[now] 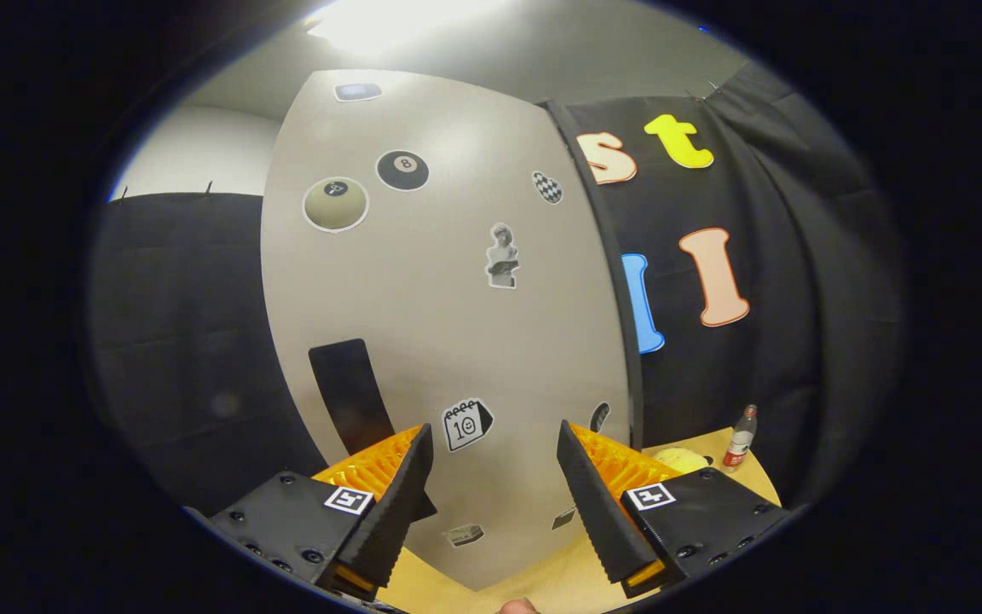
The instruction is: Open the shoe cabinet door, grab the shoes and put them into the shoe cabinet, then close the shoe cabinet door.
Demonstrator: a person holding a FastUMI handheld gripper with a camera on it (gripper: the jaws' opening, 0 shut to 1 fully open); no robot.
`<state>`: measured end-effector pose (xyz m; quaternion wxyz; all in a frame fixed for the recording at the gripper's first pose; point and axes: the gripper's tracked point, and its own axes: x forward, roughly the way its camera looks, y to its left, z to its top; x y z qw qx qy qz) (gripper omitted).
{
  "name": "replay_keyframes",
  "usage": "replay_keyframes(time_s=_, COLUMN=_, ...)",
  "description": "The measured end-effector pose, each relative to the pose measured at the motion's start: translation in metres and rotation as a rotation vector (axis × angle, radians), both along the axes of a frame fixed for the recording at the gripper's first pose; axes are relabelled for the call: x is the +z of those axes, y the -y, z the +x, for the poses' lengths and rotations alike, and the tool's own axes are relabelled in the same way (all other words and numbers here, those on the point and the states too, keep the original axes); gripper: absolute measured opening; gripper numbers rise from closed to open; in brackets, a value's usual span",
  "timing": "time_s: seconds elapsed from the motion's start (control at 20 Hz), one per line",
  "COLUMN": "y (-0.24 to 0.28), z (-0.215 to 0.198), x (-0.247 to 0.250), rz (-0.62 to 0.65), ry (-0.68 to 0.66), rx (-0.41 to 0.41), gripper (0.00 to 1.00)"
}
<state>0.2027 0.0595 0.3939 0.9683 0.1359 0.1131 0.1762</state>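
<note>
The shoe cabinet door [448,324] is a tall beige panel dotted with stickers, standing shut straight ahead of me. A black handle strip [350,396] runs down its lower left part, just beyond my left finger [397,503]. My gripper [495,503] is open, its two black-and-orange fingers spread apart with only the door face seen between them. The right finger [597,503] points at the door's lower right part. Whether the fingertips touch the door cannot be told.
A light wooden floor [542,580] lies below the fingers. To the right of the cabinet stands a small clear bottle [740,437] with a red label, next to a yellowish object [680,460]. Black cloth walls flank the cabinet on both sides.
</note>
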Motion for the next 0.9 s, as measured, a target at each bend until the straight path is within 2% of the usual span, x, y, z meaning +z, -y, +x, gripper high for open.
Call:
replay_keyframes(time_s=0.15, y=-0.018, z=0.016, x=-0.005, rz=-0.067, ry=0.013, rx=0.01, gripper=0.94)
replay_keyframes(time_s=0.2, y=-0.02, z=0.021, x=-0.008, rz=-0.092, ry=0.019, rx=0.002, gripper=0.98)
replay_keyframes(time_s=0.4, y=-0.017, z=0.023, x=-0.016, rz=-0.123, ry=0.027, rx=-0.019, gripper=0.99)
replay_keyframes(time_s=0.55, y=0.01, z=0.013, x=-0.018, rz=-0.158, ry=0.03, rx=-0.058, gripper=0.99)
replay_keyframes(time_s=0.9, y=0.099, z=-0.023, x=-0.017, rz=-0.209, ry=0.05, rx=-0.21, gripper=0.99)
